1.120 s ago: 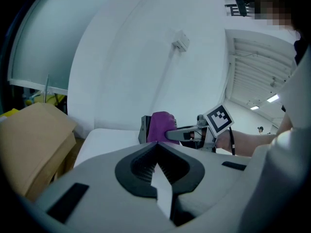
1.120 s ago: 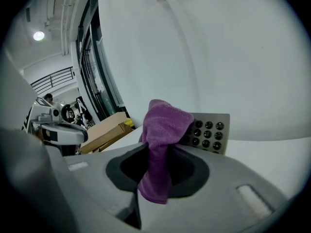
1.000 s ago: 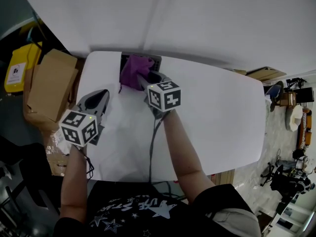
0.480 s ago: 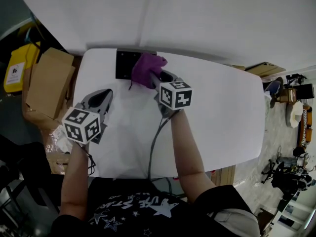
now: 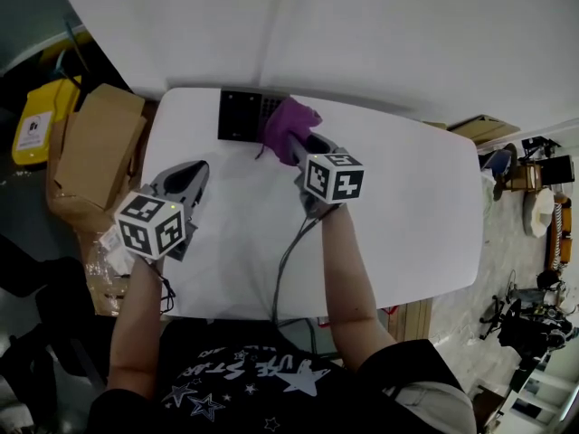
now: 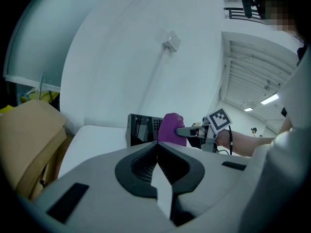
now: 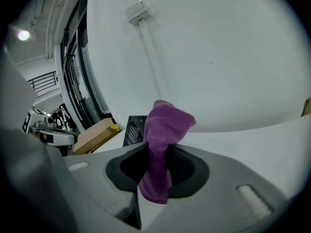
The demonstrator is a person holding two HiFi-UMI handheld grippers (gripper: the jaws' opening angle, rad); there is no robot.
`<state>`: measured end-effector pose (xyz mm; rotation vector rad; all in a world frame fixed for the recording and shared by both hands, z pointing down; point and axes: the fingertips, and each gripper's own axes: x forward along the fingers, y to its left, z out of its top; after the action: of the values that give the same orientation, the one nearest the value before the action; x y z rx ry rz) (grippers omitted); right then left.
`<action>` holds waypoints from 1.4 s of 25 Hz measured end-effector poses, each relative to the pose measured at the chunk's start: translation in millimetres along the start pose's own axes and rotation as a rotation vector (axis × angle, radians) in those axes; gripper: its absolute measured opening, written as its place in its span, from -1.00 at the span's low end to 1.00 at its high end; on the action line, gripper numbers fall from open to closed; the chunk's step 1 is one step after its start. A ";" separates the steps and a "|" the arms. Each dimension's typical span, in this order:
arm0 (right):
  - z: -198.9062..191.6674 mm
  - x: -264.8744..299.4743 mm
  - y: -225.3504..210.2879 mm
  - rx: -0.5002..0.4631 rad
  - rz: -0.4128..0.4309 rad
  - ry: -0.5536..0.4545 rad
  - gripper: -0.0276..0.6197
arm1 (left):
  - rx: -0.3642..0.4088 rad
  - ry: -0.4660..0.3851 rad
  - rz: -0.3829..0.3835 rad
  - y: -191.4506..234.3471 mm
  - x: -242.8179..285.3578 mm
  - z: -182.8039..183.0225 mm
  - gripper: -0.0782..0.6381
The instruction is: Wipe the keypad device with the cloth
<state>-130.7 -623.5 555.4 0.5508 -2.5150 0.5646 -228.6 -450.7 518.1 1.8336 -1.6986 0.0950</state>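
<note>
Clamped in the right gripper [image 7: 158,165]: one purple fleecy cloth [image 7: 164,123], pinched mid-length, bunch poking past the tips, tail hanging back through the jaws. Just ahead-left of that bunch: one black box-shaped keypad device [image 5: 240,114], at the far edge of the white table [image 5: 407,206], close to the wall. In the head view, cloth bunch over the device's right end; touching or hovering, cannot tell. Long side apparently along the far table edge, so probably a leftward sweep across it for the wipe. Nearer by far: right. Left gripper [image 5: 185,177] well apart, low-left over the table, jaws pressed together on nothing, pointing roughly toward the device. Count: one device, one cloth, two grippers, one brown cardboard box [image 5: 90,156] off the table's left side.
</note>
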 end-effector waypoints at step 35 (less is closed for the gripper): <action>-77.2 -146.4 283.6 -0.025 -0.095 -0.127 -0.62 | 0.065 -0.096 -0.201 -12.3 -262.5 -81.3 -0.76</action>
<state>-120.9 -310.6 456.3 0.7129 -2.5943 0.4751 -232.1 -182.2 458.6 2.0770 -1.5806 -0.0218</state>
